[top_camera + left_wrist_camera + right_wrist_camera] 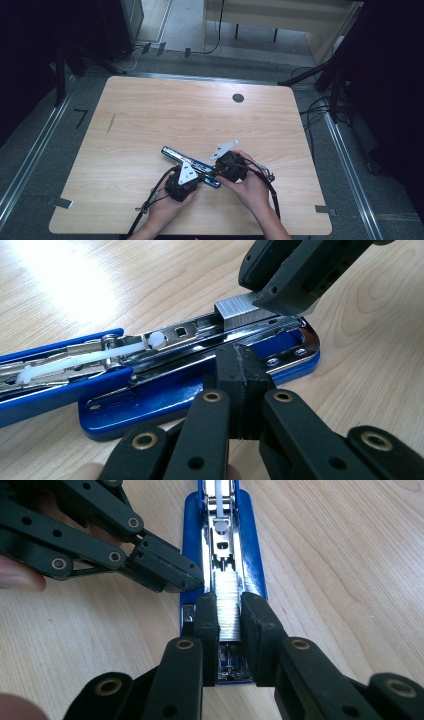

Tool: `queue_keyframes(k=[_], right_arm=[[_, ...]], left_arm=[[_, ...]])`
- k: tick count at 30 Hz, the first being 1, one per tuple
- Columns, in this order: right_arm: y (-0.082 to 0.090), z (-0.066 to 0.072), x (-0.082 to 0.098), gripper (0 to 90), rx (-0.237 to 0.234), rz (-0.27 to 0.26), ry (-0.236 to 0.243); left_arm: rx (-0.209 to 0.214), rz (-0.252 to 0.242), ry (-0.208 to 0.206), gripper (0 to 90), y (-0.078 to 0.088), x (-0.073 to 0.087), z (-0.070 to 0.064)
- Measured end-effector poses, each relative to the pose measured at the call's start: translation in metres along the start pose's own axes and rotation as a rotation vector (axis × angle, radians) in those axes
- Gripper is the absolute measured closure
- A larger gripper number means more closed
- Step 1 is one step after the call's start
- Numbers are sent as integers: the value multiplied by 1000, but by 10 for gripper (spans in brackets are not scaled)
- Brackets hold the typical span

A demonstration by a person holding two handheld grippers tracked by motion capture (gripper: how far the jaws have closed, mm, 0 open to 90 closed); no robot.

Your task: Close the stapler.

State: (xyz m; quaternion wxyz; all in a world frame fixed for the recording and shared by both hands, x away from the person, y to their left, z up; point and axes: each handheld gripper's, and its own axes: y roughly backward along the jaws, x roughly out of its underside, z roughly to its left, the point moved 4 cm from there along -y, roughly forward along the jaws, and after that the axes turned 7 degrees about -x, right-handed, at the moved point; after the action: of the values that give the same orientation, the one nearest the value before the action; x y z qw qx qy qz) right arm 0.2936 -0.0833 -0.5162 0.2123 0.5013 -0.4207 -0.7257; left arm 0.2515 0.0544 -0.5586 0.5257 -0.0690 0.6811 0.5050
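One long blue plastic-and-metal stapler [192, 166], swung open, is lying on the pale wooden table [150, 120], its long axis running diagonally from beyond the left gripper [182, 186] toward the right gripper [231, 167]. The left gripper's jaws are clenched together, empty, and are pressing against the stapler's blue base [200, 395] just in front of them. One silver strip of staples [227, 611] is sitting in the chrome channel, lengthwise along it. The right gripper is grasping this strip between its pads, jaws straddling the channel. One white plastic pusher rod [75, 362] is lying farther along the channel. One dark round grommet [238, 98] is sitting well beyond both grippers.
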Motion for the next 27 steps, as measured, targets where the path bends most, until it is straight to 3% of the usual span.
queue_keyframes(k=[20,27], right_arm=[[2,-1,2,787,-6,-12,-5],[2,-1,0,900,-7,-84,1]], left_arm=[[1,1,2,900,0,0,0],[0,1,3,900,0,0,0]])
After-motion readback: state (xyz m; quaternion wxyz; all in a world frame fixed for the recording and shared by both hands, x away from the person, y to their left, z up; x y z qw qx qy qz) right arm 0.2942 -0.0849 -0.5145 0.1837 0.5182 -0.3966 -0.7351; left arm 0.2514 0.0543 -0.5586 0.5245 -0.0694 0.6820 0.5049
